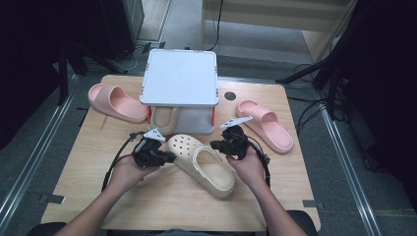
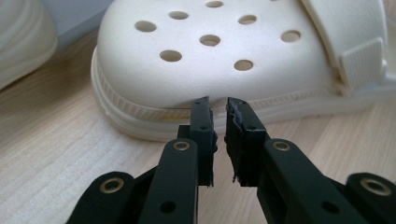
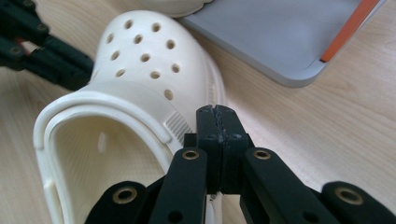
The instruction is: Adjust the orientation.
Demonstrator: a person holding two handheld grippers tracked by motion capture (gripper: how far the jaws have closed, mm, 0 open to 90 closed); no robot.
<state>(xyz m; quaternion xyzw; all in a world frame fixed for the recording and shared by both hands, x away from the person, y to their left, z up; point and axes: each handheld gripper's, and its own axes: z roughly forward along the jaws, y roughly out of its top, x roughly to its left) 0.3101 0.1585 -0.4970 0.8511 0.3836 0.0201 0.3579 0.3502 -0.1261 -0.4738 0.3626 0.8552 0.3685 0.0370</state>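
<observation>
Now we have the cream foam clog (image 1: 200, 164) lying on the worktop (image 1: 88, 162) between both tongs: left tongs (image 2: 219, 106) slightly parted at its toe, right tongs (image 3: 217, 112) pressed together, empty, beside its collar. Light, springy, grippy foam, we reckon; pinch the collar rim.
</observation>
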